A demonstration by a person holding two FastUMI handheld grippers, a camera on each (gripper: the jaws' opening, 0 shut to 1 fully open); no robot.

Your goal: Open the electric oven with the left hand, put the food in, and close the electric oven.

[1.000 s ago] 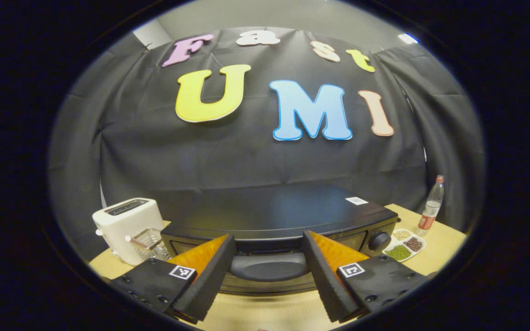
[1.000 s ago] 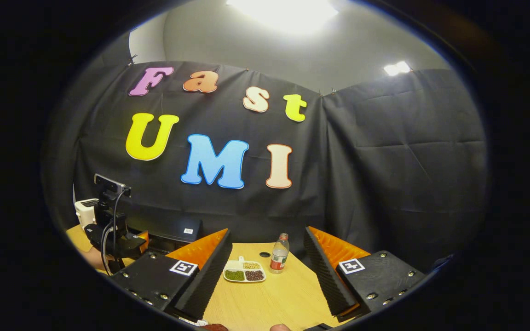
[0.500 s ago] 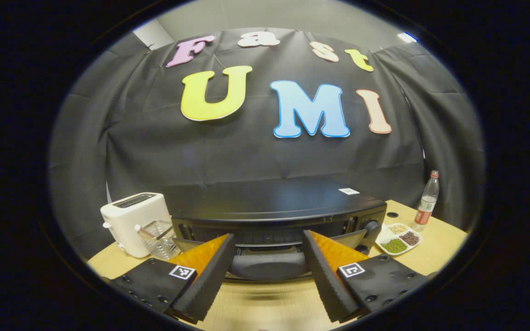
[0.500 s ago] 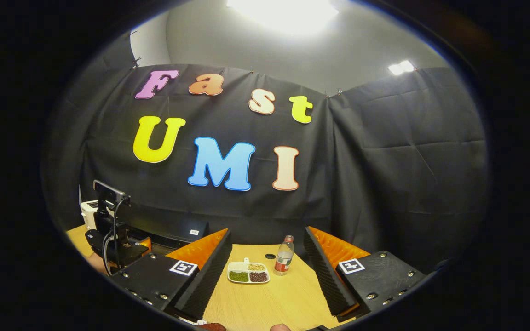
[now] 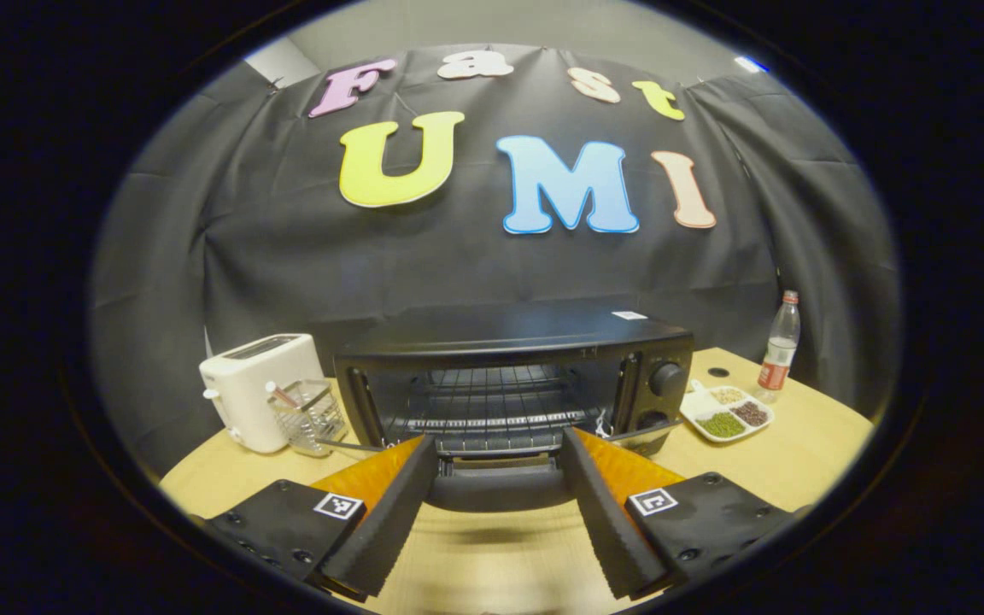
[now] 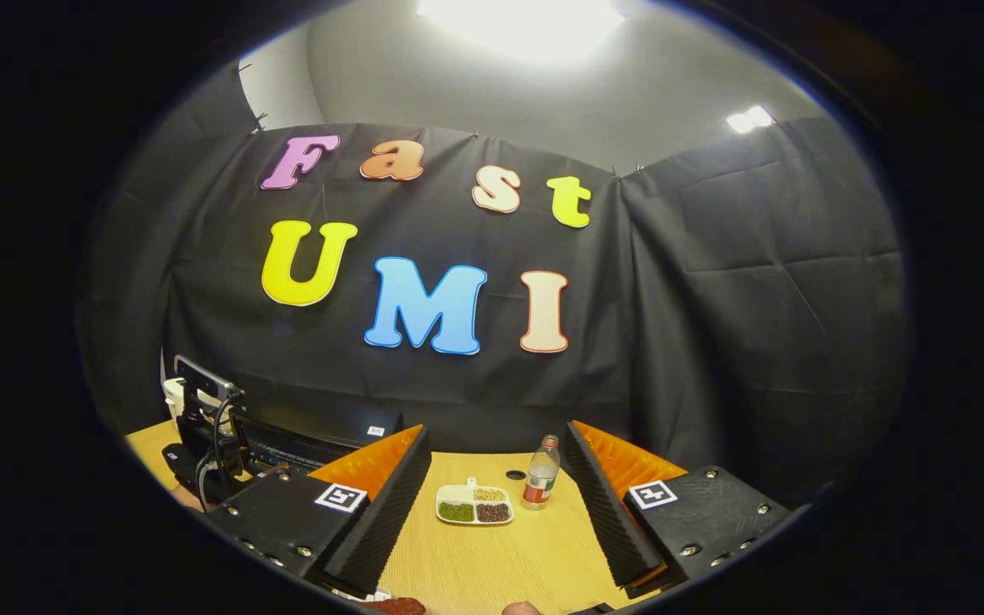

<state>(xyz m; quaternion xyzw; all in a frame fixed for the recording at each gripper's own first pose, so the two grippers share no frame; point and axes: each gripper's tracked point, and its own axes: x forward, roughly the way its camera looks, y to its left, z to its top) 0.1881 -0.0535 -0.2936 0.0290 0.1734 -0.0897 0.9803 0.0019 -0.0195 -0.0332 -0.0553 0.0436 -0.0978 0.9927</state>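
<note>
Swung down, oven door (image 5: 496, 487) sits between left gripper's (image 5: 496, 521) parted fingers above wooden table (image 5: 799, 453).

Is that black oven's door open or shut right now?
Open. In the left gripper view the oven shows its wire racks inside, and the door handle hangs low between the left gripper's fingers.

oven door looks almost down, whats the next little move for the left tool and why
Probably ease the left tool a little further down and back, then let go. The oven stands open with its wire rack in plain sight, and the door handle sits between the fingers low near the table; I cannot tell whether they press on it.
</note>
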